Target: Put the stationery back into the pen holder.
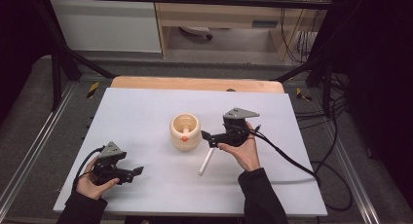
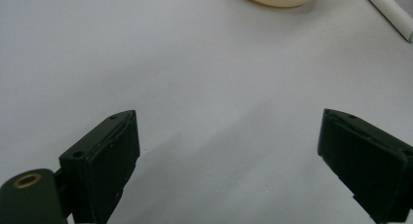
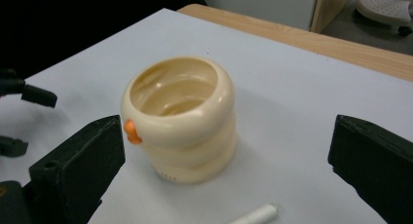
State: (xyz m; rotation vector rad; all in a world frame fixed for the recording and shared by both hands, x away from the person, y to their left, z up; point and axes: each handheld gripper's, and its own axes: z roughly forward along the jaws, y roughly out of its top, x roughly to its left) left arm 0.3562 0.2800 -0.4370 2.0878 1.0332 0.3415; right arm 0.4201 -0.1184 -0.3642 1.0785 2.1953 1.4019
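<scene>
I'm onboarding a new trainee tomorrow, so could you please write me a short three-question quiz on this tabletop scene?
1. True or false: the right claw is shut on the cream cup.
2. What lies on the white table just in front of the right claw? A) a spoon B) a white stick C) a sponge
3. What colour is the small knob on the cup's side?

Key:
1. False; its jaws stand wide open, with the cup beyond them, untouched.
2. B
3. Orange
</scene>
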